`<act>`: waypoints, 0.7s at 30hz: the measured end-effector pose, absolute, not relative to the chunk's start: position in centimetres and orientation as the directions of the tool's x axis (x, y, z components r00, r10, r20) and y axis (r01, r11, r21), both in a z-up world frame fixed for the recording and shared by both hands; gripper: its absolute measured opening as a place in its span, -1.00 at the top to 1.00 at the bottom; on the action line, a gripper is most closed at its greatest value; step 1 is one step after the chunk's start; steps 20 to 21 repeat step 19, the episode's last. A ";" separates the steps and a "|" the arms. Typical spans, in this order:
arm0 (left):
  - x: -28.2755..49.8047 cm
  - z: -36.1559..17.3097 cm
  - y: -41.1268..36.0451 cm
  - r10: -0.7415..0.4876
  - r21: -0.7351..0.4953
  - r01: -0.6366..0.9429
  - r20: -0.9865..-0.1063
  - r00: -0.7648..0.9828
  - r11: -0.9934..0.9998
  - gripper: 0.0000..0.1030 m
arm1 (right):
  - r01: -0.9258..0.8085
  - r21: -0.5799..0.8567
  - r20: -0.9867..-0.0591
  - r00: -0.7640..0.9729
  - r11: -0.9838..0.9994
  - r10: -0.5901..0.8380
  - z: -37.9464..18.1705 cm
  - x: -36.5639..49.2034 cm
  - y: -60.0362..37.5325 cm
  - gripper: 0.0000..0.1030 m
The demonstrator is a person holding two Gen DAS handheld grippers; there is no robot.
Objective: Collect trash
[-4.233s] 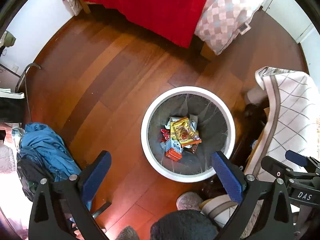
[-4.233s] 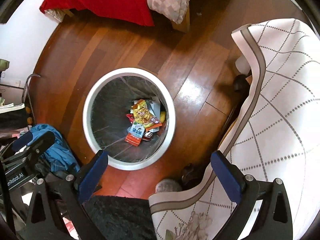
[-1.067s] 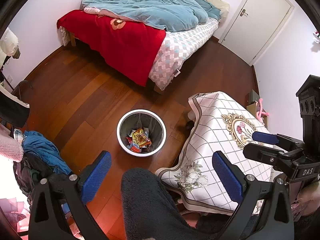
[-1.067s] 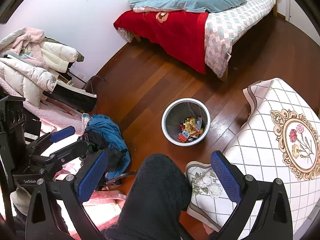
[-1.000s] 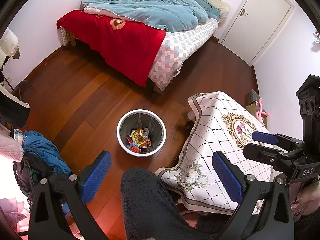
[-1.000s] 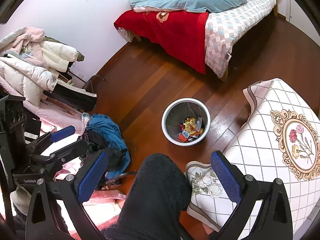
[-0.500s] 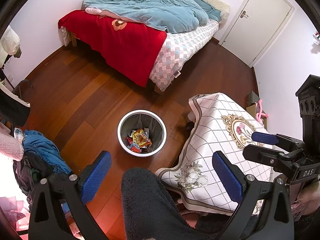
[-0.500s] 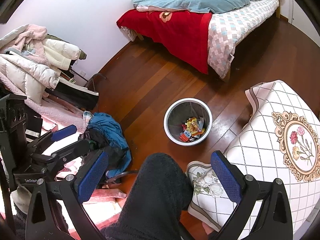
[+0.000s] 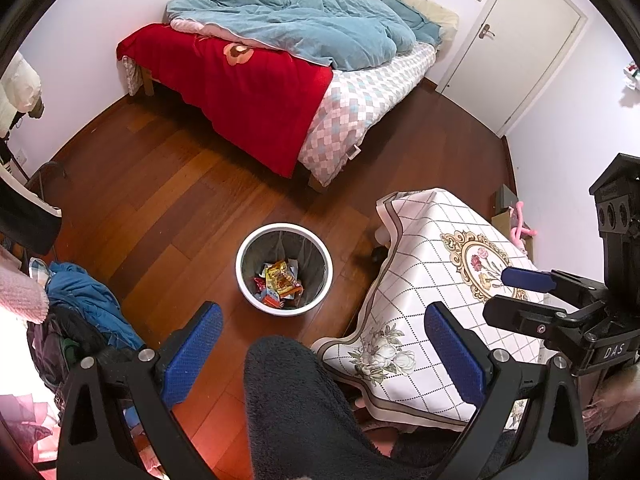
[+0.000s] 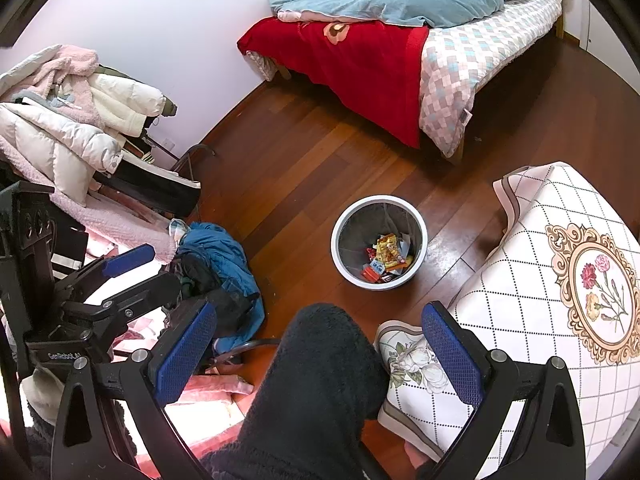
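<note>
Both grippers, left gripper (image 9: 322, 346) and right gripper (image 10: 316, 344), have their blue-padded jaws spread wide with nothing in them, hanging over a fuzzy dark trouser leg (image 9: 296, 404). Past that, the round white bin with a grey liner (image 9: 284, 268) sits on the reddish wooden floor (image 9: 168, 208) beside the tabletop's white checked floral cloth (image 9: 436, 280), colourful snack wrappers (image 9: 282, 282) inside. Further back is the bed with a red blanket and blue duvet (image 9: 280, 64)
</note>
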State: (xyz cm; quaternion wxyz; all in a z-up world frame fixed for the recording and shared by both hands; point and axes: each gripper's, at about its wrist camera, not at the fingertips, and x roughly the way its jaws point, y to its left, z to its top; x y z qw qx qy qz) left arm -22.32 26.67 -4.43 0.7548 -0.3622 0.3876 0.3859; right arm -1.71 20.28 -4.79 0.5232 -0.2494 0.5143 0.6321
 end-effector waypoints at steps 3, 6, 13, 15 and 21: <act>-22.4 -4.4 26.7 0.303 -0.246 -0.864 -0.865 0.401 0.440 -1.00 | -0.918 0.390 -0.853 -0.329 0.076 0.405 -4.7 -1.6 20.2 -1.00; -22.4 -4.3 26.7 0.304 -0.248 -0.864 -0.864 0.402 0.438 -1.00 | -0.919 0.389 -0.852 -0.331 0.069 0.405 -4.6 -1.7 20.0 -1.00; -22.5 -4.3 26.7 0.305 -0.249 -0.863 -0.863 0.403 0.439 -1.00 | -0.919 0.388 -0.852 -0.333 0.061 0.405 -4.3 -1.8 19.8 -1.00; -22.5 -4.3 26.6 0.308 -0.250 -0.864 -0.861 0.405 0.437 -1.00 | -0.920 0.388 -0.852 -0.333 0.061 0.404 -4.3 -1.8 19.7 -1.00; -22.8 -3.6 26.5 0.323 -0.257 -0.866 -0.852 0.413 0.430 -1.00 | -0.920 0.388 -0.852 -0.334 0.059 0.403 -4.2 -1.7 19.6 -1.00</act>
